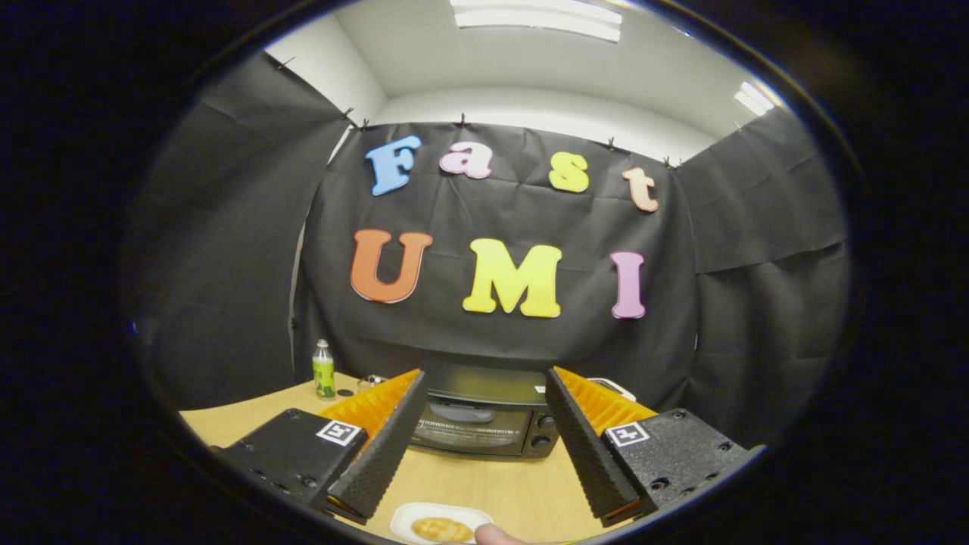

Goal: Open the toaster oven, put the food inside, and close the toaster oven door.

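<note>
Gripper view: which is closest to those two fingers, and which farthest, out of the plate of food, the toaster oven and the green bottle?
The gripper is open, holding nothing.
1. Plate with food, on the table down between the fingers.
2. Toaster oven, door closed, straight ahead beyond them.
3. Green bottle, far back, off to the left.

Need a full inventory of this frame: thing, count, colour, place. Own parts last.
black toaster oven: 1, black with glass door shut and two knobs beside it, at the far side of the table, beyond the fingers and seen between them
small white plate: 1, white, on the table near and between the fingers
round golden food piece: 1, golden-brown, on the plate
small plastic bottle with green label: 1, clear with green label and white cap, upright on the table, off to the oven's side
light wooden table: 1, pale wood, under everything
fingertip: 1, person's, at the plate's edge
tongs: 1, fingers open, spread apart, holding nothing
</note>
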Demonstrator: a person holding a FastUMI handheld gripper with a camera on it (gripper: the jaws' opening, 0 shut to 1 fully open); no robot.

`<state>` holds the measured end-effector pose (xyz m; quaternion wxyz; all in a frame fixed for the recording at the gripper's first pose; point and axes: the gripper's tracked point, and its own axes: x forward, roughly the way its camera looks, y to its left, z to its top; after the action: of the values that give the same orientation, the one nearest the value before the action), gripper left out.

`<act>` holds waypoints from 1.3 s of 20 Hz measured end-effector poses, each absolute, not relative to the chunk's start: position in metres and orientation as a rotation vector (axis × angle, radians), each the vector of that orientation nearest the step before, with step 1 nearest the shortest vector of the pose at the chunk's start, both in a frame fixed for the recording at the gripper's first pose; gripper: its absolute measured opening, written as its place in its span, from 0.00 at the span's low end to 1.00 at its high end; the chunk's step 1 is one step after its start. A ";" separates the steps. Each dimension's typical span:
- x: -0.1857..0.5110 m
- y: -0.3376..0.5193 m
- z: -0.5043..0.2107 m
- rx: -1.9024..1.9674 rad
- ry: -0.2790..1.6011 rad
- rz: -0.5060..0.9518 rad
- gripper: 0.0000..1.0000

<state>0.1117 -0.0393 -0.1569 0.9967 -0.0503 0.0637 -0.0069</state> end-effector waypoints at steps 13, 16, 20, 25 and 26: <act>0.274 -0.032 -0.273 -0.011 0.323 0.015 1.00; 0.294 -0.025 -0.289 0.005 0.346 0.015 1.00; 0.310 -0.021 -0.303 -0.009 0.363 0.002 1.00; 0.316 -0.020 -0.330 0.024 0.423 0.006 1.00; 0.319 -0.021 -0.333 0.034 0.434 0.012 0.98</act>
<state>0.3185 -0.0208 -0.3328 0.9763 0.0171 0.2155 0.0061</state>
